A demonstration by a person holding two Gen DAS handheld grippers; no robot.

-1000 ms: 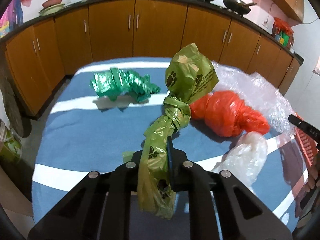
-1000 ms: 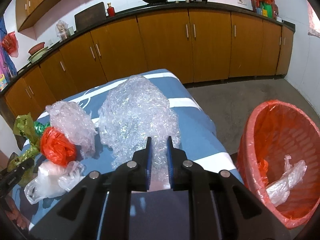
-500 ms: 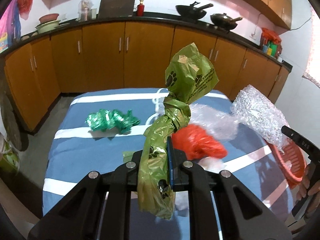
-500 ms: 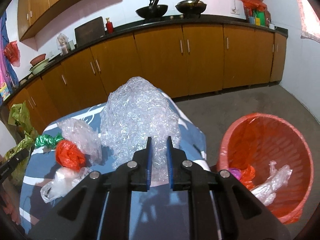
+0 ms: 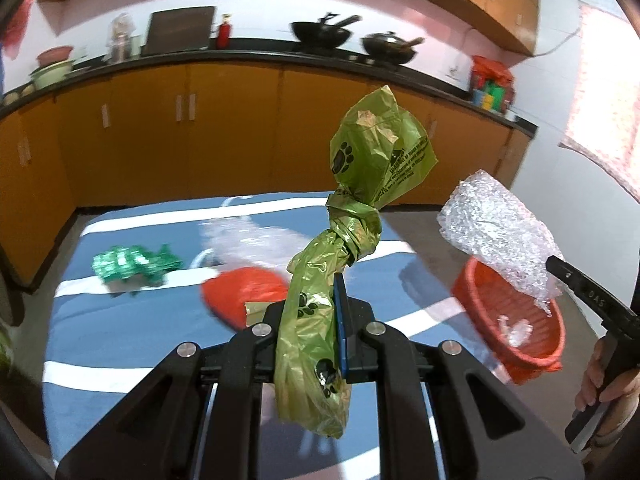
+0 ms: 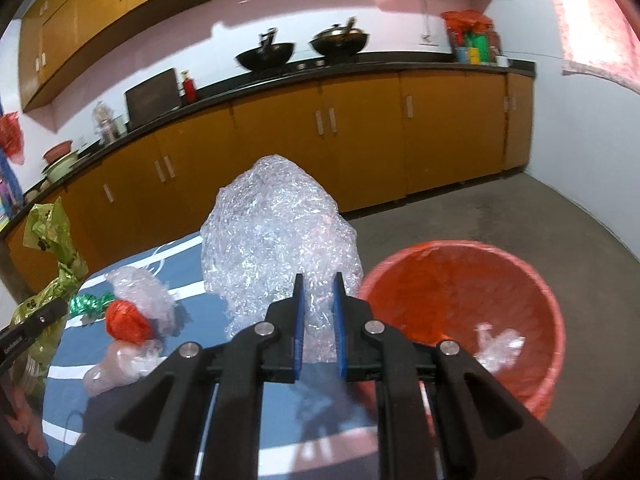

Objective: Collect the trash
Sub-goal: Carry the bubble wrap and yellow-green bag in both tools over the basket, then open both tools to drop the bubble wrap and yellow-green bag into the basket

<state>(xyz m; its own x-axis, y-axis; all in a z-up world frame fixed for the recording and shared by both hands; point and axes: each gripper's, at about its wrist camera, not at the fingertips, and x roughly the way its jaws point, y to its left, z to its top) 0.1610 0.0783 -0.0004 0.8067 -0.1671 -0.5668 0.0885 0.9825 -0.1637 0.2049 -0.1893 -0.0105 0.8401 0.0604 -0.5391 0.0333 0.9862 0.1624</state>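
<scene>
My left gripper (image 5: 314,312) is shut on a knotted olive-green bag with paw prints (image 5: 348,236), held up above the blue striped table (image 5: 120,328). My right gripper (image 6: 317,308) is shut on a wad of clear bubble wrap (image 6: 276,240), raised beside the red basket (image 6: 532,288), which holds a few scraps. In the left wrist view the bubble wrap (image 5: 496,232) hangs over the basket's (image 5: 484,308) near side. A red bag (image 5: 244,292), a green foil wad (image 5: 132,264) and clear plastic (image 5: 248,236) lie on the table.
Orange cabinets (image 6: 360,132) under a black counter with two woks line the far wall. Bare concrete floor (image 6: 520,208) lies right of the table around the basket. A hand (image 5: 604,384) grips the right tool's handle. More clear plastic (image 6: 120,364) lies at the table's near edge.
Both grippers rose and swung right with their loads. The basket came nearer and more central in the right view; the bubble wrap now hangs by the basket in the left view.
</scene>
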